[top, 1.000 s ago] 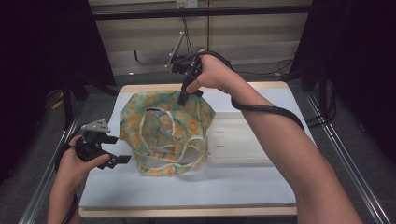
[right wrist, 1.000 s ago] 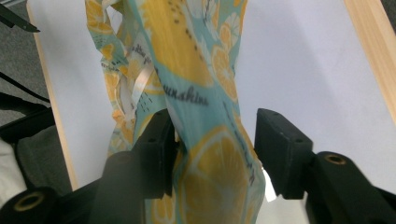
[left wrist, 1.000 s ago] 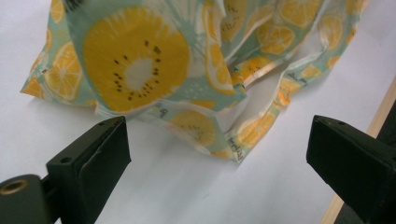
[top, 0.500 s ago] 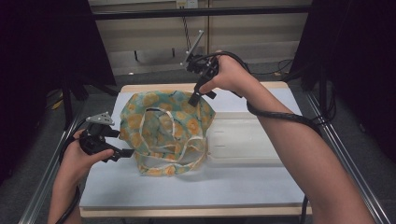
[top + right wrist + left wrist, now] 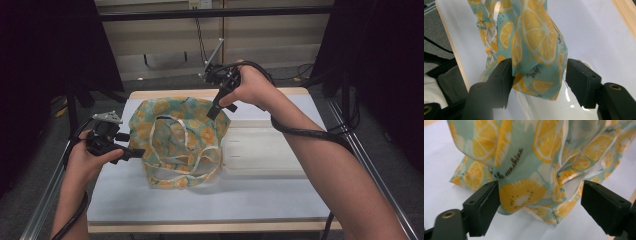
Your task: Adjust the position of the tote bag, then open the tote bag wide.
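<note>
Bag (image 5: pixel 177 142) in lemon-print cloth – mouth gaping – beside white tray (image 5: pixel 265 150).

Both forearms are showing bare, no sleeves; the left gripper (image 5: pixel 131 153) is wearing a grey three-cornered plate on its black body; the right gripper (image 5: pixel 213 111) is trailing a thick black cable; brass screw sockets are glinting beside blocky black jaws.

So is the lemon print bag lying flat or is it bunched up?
Bunched up. The lemon print bag sits in a rumpled heap on the table, its cloth folded over itself and its pale straps looped loosely on top.
</note>
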Available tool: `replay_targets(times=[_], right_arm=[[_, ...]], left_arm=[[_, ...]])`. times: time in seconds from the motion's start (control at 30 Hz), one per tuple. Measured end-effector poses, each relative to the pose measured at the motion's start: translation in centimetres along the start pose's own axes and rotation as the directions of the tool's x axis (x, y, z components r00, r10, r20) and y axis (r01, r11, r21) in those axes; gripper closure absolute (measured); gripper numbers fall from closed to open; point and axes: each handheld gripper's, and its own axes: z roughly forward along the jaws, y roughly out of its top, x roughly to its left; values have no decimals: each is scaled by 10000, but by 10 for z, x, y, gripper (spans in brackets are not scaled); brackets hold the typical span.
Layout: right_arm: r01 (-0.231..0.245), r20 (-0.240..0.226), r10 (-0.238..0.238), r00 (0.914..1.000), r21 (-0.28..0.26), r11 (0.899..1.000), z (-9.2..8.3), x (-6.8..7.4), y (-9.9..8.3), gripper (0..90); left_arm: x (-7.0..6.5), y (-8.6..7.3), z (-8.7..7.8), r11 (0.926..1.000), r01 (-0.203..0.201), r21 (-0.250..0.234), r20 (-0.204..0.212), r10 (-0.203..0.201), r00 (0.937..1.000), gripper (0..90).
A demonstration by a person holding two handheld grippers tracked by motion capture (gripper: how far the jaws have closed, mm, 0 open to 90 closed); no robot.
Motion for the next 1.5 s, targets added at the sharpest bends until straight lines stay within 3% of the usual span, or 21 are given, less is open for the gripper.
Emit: replay_targets(times=[0.17, 0.33, 0.47, 0.57, 0.67, 0.83, 0.93, 1.17, 1.37, 1.5], right_arm=[[147, 90, -147, 9999, -14, 9999, 0, 1, -5, 366], [-32, 78, 32, 10000, 24, 10000, 0, -1, -12, 368], [-434, 133, 434, 9990, 38, 9990, -2, -3, -17, 354], [-611, 27, 612, 9981, -280, 9977, -5, -5, -21, 407], [-754, -66, 751, 9972, -475, 9960, -9, -4, -25, 393], [-1186, -184, 1181, 9928, -298, 9925, -7, 0, -28, 401], [-1265, -461, 1250, 9911, -329, 9914, -4, 3, -28, 437], [-1311, -825, 1297, 9881, -121, 9913, 4, 11, -24, 500], [-1345, -829, 1335, 9876, -61, 9909, 7, 13, -23, 562], [-1608, -915, 1602, 9828, 5, 9870, 10, 14, -22, 657]], left_arm=[[0, 5, -2, 10000, -57, 2, 59, 57, 10000, 248], [1, 11, -4, 9995, -319, -42, -30, 319, 9995, 326], [1, 15, -6, 9994, -335, -5, -56, 335, 9994, 352], [0, 17, -6, 9993, -377, -28, -232, 376, 9990, 374], [1, 19, -6, 9990, -443, -27, -238, 443, 9987, 400], [0, 23, -6, 9992, -401, -4, -289, 401, 9988, 466], [0, 24, -8, 9992, -402, 13, -311, 402, 9987, 526], [1, 25, -5, 9992, -391, 72, -200, 392, 9990, 567], [0, 28, -7, 9989, -444, 122, -89, 445, 9990, 629], [2, 30, -7, 9985, -509, 219, 51, 508, 9987, 690]])
